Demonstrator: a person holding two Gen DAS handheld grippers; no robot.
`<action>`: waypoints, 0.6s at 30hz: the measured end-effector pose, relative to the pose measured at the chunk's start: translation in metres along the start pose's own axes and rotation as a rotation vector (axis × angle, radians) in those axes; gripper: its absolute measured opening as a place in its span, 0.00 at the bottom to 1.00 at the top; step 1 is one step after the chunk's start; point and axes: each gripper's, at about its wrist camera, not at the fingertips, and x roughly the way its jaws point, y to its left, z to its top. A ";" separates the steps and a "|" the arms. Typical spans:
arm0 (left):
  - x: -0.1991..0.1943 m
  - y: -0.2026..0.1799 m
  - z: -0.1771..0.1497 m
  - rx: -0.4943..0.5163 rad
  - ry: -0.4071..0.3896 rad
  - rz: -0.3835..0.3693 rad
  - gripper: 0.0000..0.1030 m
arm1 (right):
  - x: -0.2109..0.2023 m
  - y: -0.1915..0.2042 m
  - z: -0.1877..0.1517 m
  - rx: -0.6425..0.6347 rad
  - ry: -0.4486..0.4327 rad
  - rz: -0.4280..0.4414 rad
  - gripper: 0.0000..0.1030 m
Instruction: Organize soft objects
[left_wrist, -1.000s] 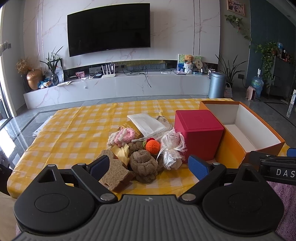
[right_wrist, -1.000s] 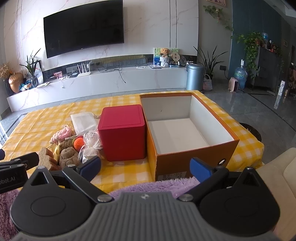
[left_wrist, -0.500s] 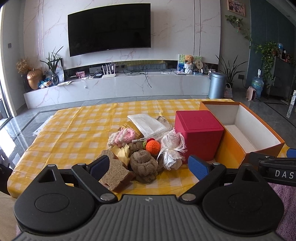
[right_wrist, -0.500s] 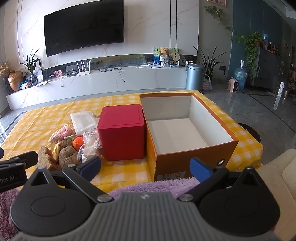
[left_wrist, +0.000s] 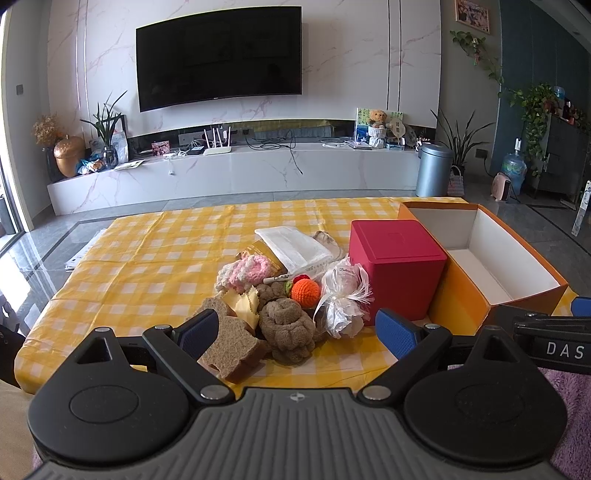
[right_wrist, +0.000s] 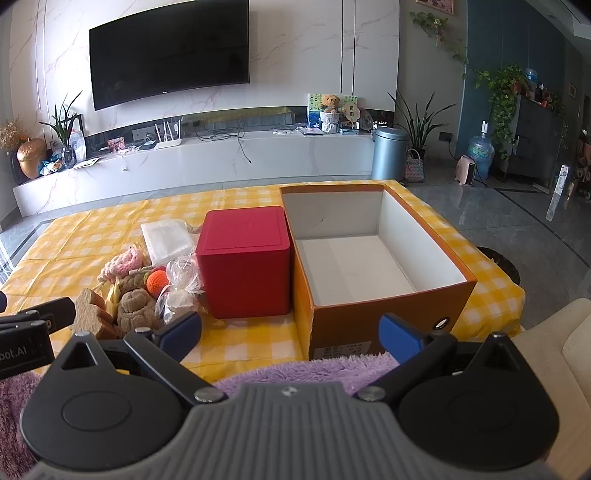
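Note:
A heap of soft things lies on the yellow checked tablecloth (left_wrist: 147, 258): a brown sponge bread slice (left_wrist: 231, 341), a brown knotted plush bun (left_wrist: 286, 326), an orange crocheted ball (left_wrist: 305, 290), a pink crochet piece (left_wrist: 245, 269), a clear wrapped bundle (left_wrist: 345, 297) and a white pouch (left_wrist: 295, 245). My left gripper (left_wrist: 297, 328) hovers open just in front of the heap, holding nothing. The empty orange box (right_wrist: 369, 258) stands beside a closed red box (right_wrist: 245, 258). My right gripper (right_wrist: 290, 338) is open before the orange box's near wall.
A purple fluffy fabric (right_wrist: 314, 373) lies under the grippers at the table's near edge. Beyond the table are a marble TV console (left_wrist: 236, 173), a grey bin (left_wrist: 432, 170) and a beige seat (right_wrist: 554, 350) at the right.

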 end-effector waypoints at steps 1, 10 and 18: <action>0.000 0.000 0.000 0.000 0.000 0.000 1.00 | 0.000 0.000 0.000 0.000 -0.001 0.000 0.98; 0.006 0.010 -0.004 -0.017 0.039 -0.028 0.97 | 0.001 0.001 -0.010 -0.029 -0.052 0.049 0.98; 0.029 0.048 -0.014 -0.144 0.156 -0.135 0.77 | 0.020 0.015 -0.015 -0.079 0.003 0.143 0.94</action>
